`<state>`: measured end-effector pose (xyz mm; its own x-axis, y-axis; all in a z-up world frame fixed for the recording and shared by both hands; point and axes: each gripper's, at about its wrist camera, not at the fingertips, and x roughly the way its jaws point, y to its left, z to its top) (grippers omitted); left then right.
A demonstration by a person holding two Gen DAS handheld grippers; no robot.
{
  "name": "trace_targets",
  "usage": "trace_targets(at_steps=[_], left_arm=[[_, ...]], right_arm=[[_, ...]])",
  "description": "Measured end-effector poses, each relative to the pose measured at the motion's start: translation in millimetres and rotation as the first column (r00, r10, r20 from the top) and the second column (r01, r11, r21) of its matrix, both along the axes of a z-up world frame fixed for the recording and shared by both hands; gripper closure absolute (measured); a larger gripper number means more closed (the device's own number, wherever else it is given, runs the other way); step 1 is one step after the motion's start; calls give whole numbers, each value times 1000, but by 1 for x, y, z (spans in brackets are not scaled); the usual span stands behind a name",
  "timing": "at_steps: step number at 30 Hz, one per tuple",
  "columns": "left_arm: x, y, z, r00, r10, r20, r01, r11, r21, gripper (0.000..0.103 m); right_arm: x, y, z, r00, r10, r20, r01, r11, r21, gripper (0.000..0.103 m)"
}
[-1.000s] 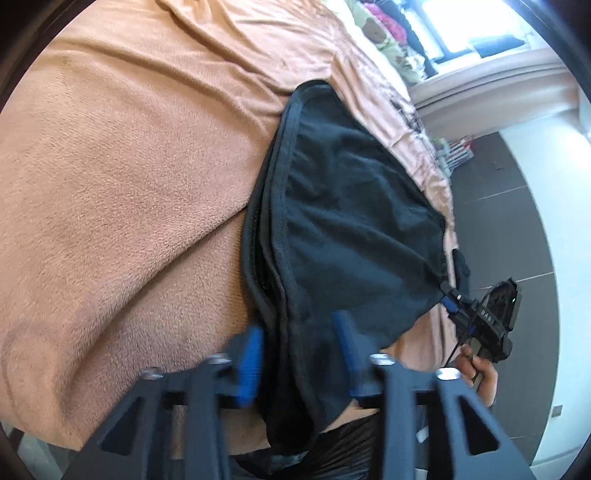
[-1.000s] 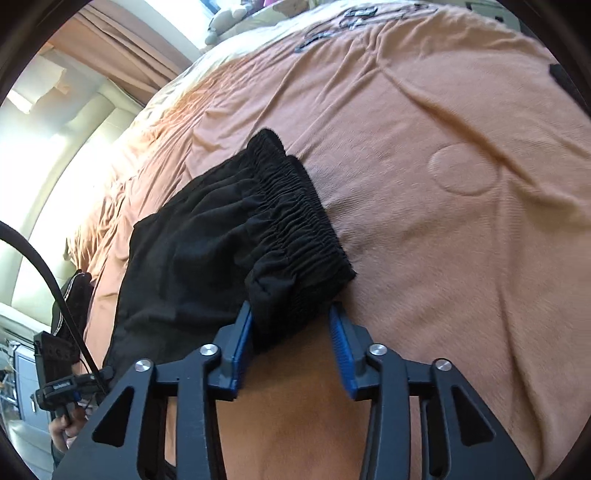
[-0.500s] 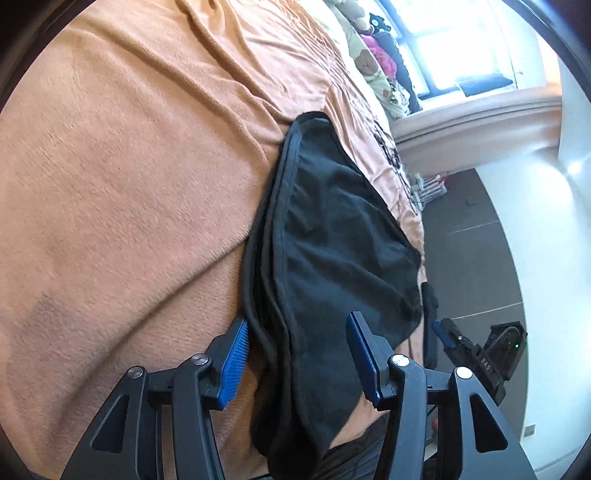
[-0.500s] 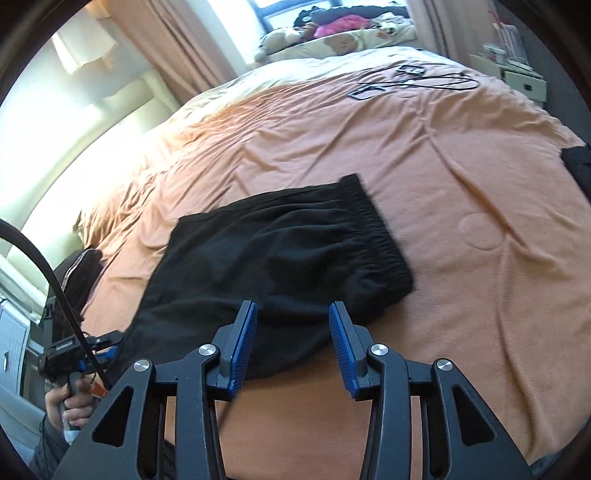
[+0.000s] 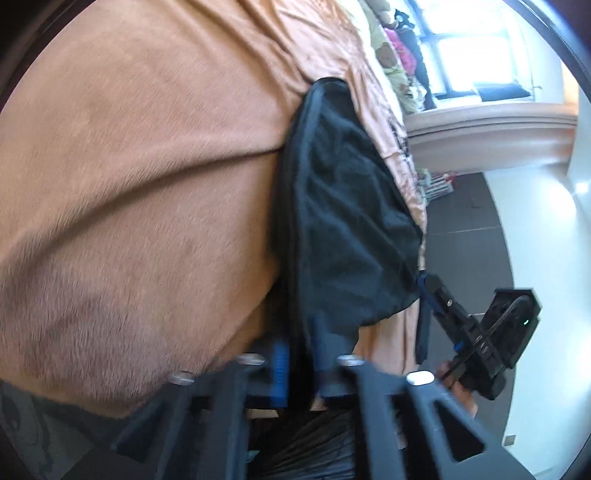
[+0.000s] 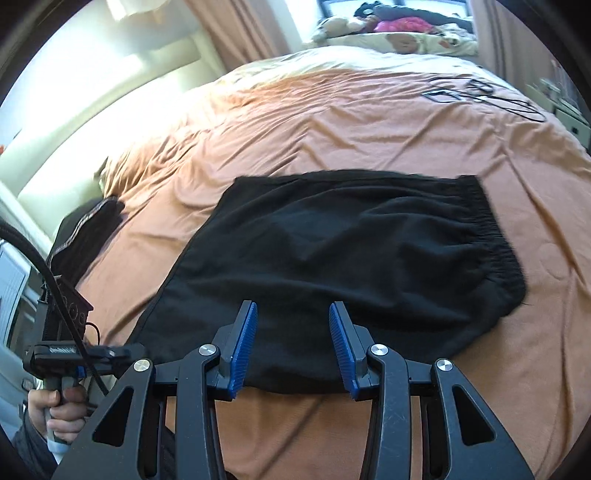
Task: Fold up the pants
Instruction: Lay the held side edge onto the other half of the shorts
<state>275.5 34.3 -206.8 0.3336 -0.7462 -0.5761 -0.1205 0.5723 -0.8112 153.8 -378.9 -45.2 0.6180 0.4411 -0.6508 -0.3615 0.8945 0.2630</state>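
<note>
Black pants (image 6: 351, 258) lie folded flat on an orange bedspread (image 6: 369, 129), elastic waistband to the right. In the left wrist view the same pants (image 5: 343, 221) run away from me along the bed's edge. My left gripper (image 5: 299, 354) is shut on the near hem, with dark cloth pinched between its blue pads. My right gripper (image 6: 291, 332) hovers open over the pants' near edge and grips nothing. From the left wrist view, the right gripper (image 5: 424, 291) is beside the pants' far corner. The right wrist view has the left gripper (image 6: 122, 350) in a hand at lower left.
Another dark garment (image 6: 85, 232) lies at the bed's left edge. Black cables (image 6: 480, 92) rest on the far right of the bedspread. Pillows and soft toys (image 6: 388, 29) lie below the window. Dark floor (image 5: 465, 240) runs beside the bed.
My left gripper has closed on the pants' hem. My right gripper has let go of the waistband, drawn back and swung along the pants' near edge.
</note>
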Motion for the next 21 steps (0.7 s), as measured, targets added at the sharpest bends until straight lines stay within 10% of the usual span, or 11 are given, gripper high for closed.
trace_targets(at_steps=[13,21], left_arm=[[-3,9,6,999,30,12,-29,999,-27,97],[-6,8,5,997,68,19,-68,997,-21,96]], right_arm=[[26,19,-39,977,54,-205,-65,997,-48,84],[44,23,-4,991,38,-125,-45,998,-46,84]])
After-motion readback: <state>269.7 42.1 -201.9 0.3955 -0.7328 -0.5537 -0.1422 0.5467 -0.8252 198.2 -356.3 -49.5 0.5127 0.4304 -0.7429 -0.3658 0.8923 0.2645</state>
